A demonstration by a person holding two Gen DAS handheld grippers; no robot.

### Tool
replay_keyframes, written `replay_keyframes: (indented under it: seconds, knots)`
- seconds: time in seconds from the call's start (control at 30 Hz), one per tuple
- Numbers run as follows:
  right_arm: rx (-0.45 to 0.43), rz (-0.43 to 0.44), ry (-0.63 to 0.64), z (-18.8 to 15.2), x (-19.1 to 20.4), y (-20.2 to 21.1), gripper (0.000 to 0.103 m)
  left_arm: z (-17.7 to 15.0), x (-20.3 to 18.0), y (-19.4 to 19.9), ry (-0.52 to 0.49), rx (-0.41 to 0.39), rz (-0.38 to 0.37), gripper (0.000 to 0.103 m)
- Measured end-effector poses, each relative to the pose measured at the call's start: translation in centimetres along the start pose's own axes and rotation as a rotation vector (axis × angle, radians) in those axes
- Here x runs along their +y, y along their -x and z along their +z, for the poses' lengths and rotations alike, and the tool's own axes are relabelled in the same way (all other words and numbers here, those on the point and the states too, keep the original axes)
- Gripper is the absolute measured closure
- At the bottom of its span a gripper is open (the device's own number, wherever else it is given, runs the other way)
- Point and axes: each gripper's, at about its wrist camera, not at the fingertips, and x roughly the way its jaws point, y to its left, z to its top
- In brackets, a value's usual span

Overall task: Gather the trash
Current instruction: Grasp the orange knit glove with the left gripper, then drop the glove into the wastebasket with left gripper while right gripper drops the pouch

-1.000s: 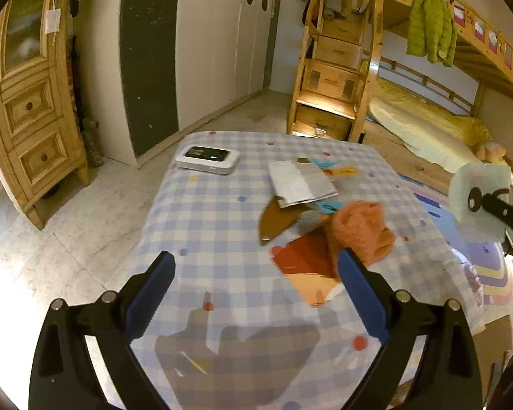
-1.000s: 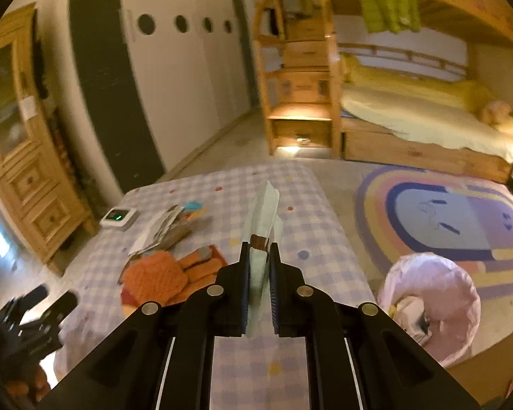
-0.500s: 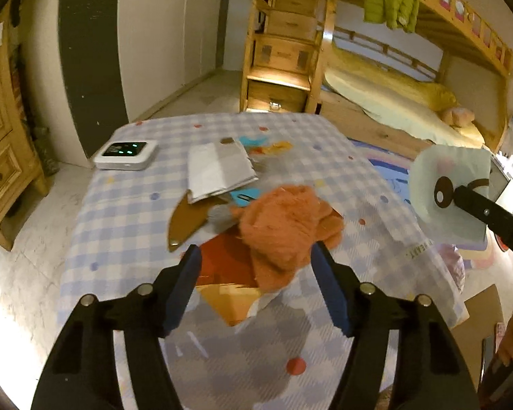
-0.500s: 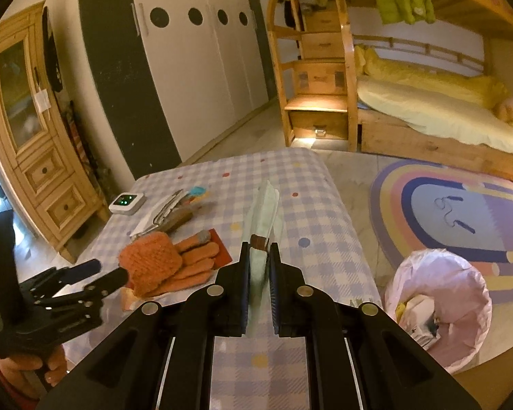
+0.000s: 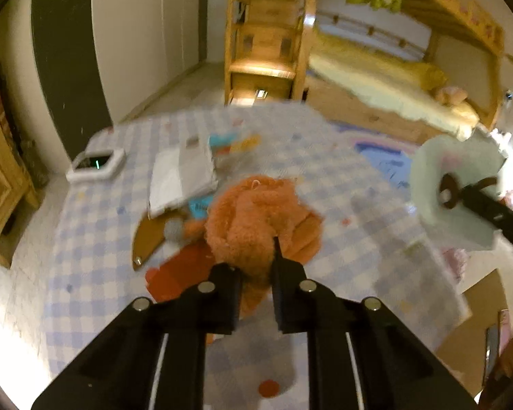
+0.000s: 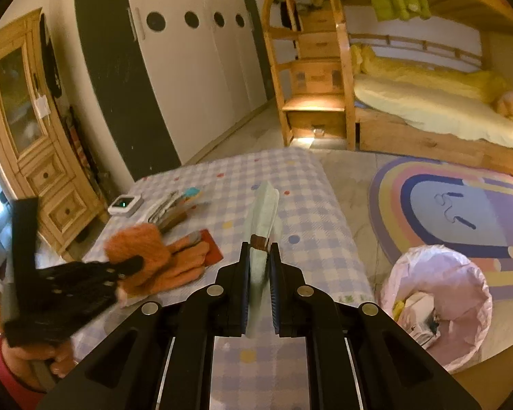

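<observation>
Two claws at work: left claw (image 5: 256, 266) closing on orange glove (image 5: 256, 218), right claw (image 6: 259, 266) clamping pale wrapper (image 6: 264, 215).
Risk: glove drags red paper (image 5: 178, 270), lower centre, off the desk (image 5: 95, 266); wrapper could miss the pink bin (image 6: 437, 304).

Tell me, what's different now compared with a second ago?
The left gripper moved in over the table to the fluffy orange glove, and its jaws, wide open before, are closing on the glove's fuzzy cuff. Unchanged: the right gripper keeps its pale green wrapper pinched; the white device, papers and pink-lined trash bin stay put.
</observation>
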Motion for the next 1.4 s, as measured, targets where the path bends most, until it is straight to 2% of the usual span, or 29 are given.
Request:
replay_keyframes:
  seconds: [0.17,0.3,0.43,0.6,0.8,0.97,1.13,1.4]
  knots:
    - [-0.061,-0.025,-0.05,0.4,-2.4,2.7,0.092,2.8,-1.4,7.5,-0.052,-0.18,-0.049,0.091]
    - [-0.089,-0.044,-0.091,0.2,-4.5,4.7,0.092,4.5,-3.2,10.6,-0.091,-0.247,-0.085,0.091]
    - [-0.093,-0.064,-0.118,-0.4,-6.2,5.9,0.092,4.7,-5.9,11.0,-0.127,-0.259,-0.132,0.091]
    - [-0.071,-0.092,-0.132,-1.8,-7.9,7.2,0.092,3.7,-10.6,9.0,-0.21,-0.234,-0.166,0.09]
    - [-0.055,-0.154,-0.159,-3.1,-10.7,8.4,0.092,3.6,-16.8,6.3,-0.286,-0.209,-0.306,0.09]
    - [-0.044,-0.226,-0.197,-3.9,-13.8,8.8,0.092,4.0,-21.7,3.5,-0.334,-0.206,-0.379,0.09]
    - [0.021,-0.308,-0.236,-4.7,-17.2,7.1,0.092,4.4,-25.9,-0.8,-0.346,-0.191,-0.415,0.09]
    - [0.125,-0.391,-0.278,-6.5,-21.8,2.8,0.091,4.9,-29.3,-7.2,-0.345,-0.111,-0.45,0.089]
